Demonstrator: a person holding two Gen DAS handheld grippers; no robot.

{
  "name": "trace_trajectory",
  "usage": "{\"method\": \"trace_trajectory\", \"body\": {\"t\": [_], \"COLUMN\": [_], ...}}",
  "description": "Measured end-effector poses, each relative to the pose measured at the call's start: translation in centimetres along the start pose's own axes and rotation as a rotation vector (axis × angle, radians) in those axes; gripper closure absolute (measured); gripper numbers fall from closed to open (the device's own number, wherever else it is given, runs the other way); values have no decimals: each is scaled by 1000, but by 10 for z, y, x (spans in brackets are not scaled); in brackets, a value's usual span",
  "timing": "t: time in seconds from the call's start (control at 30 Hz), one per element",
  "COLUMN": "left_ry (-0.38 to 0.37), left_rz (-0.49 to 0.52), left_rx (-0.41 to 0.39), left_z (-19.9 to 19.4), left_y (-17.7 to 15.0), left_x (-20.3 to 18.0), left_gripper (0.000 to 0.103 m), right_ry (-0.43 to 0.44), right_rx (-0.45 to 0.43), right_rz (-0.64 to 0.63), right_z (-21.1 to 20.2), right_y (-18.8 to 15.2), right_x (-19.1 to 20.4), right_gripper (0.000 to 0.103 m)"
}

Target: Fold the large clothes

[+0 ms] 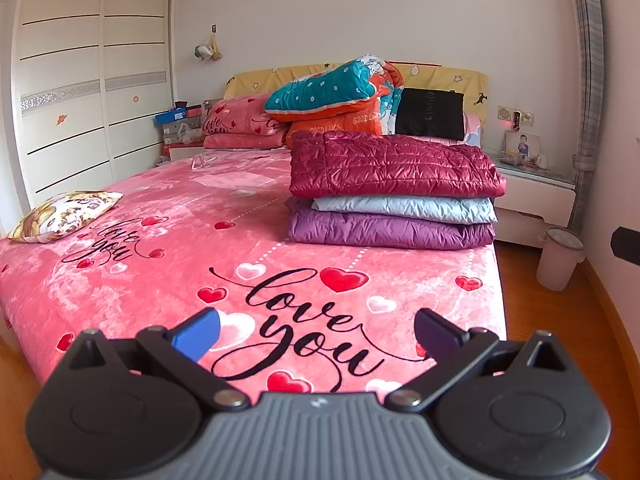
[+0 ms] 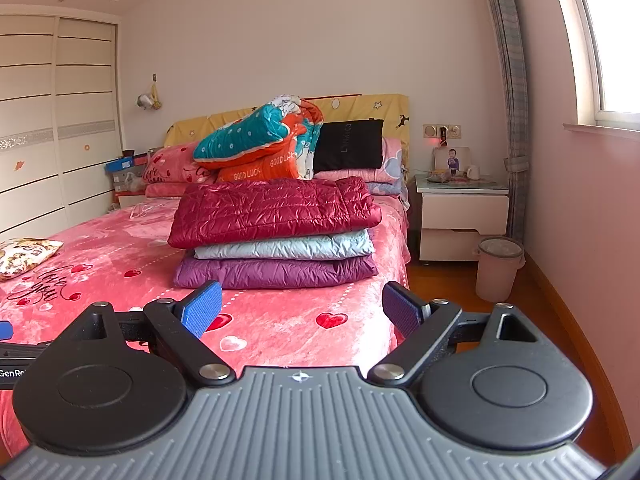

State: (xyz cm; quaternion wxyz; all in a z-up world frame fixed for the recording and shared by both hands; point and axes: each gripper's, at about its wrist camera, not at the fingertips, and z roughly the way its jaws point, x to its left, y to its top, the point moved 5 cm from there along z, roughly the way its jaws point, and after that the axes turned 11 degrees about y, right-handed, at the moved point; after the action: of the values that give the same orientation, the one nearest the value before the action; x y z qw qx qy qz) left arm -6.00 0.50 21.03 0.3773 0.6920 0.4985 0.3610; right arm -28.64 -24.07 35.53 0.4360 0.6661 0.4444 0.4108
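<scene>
Three folded puffer jackets lie stacked on the right half of the pink bed [image 1: 160, 272]: a dark red one [image 1: 392, 164] on top, a pale blue one [image 1: 400, 209] in the middle, a purple one [image 1: 388, 233] at the bottom. The stack also shows in the right wrist view, with the red jacket [image 2: 272, 212] on top. My left gripper [image 1: 316, 332] is open and empty above the foot of the bed. My right gripper [image 2: 300, 310] is open and empty, short of the stack, near the bed's right edge [image 2: 394, 320].
A patterned cushion [image 1: 64, 214] lies at the bed's left side. Pillows, a teal and orange quilt [image 1: 336, 96] and a black cushion [image 1: 430, 114] sit by the headboard. A white nightstand [image 2: 464, 216] and a bin [image 2: 498, 268] stand right of the bed. A wardrobe [image 1: 80, 100] is on the left.
</scene>
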Motion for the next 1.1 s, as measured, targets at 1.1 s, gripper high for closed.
{"method": "trace_trajectory", "body": {"t": [1.1], "left_ry": [7], "left_rz": [1], "left_rx": [4], "left_z": [12], "left_y": [-8], "left_x": [-7], "left_gripper": [0], "right_ry": [47], "right_rx": [39], "right_rz": [10], "right_z": [38], "right_y": [-11], "right_x": [-27], "right_gripper": [0]}}
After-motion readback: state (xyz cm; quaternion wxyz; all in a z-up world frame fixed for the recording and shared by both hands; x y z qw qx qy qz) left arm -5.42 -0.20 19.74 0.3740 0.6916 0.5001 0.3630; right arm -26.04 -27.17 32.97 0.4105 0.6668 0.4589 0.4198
